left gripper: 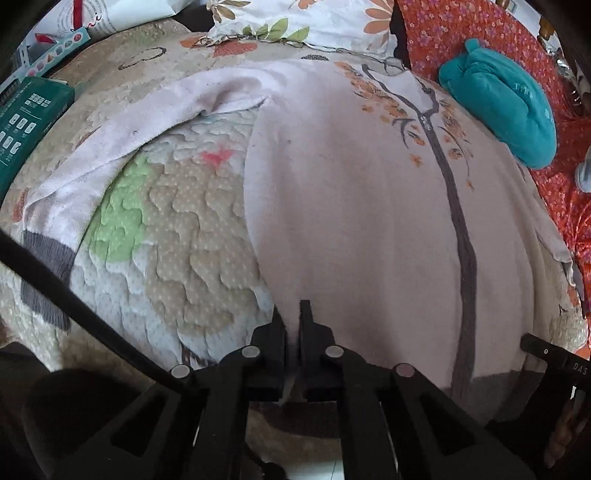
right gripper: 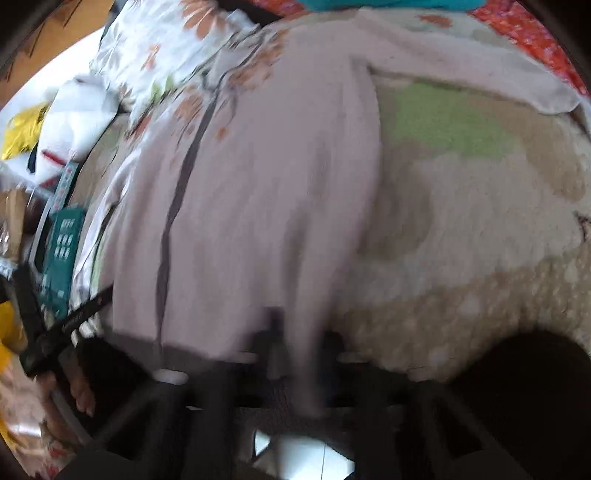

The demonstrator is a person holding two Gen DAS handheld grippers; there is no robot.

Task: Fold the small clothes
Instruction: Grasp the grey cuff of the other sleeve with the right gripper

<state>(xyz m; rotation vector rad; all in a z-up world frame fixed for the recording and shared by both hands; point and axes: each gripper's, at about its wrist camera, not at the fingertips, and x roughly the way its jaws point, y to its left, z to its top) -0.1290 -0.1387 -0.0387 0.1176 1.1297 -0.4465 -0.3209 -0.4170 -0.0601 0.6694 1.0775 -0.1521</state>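
A pale pink sweater [left gripper: 351, 206] with a grey tree print and grey hem lies spread on a quilted bedspread [left gripper: 177, 236]. One sleeve [left gripper: 122, 147] with a grey cuff stretches to the left. My left gripper [left gripper: 294, 325] is shut on the sweater's lower left edge. In the blurred right wrist view the same sweater [right gripper: 258, 184] shows, and my right gripper [right gripper: 301, 339] is shut on its lower right edge, with cloth hanging between the fingers. The other sleeve [right gripper: 480, 79] lies at the upper right.
A teal plush item [left gripper: 506, 110] lies on red floral fabric [left gripper: 480, 33] at the right. A floral pillow [left gripper: 295, 22] sits at the back. A green box [left gripper: 26, 125] lies at the left bed edge. The bed's front edge is just below both grippers.
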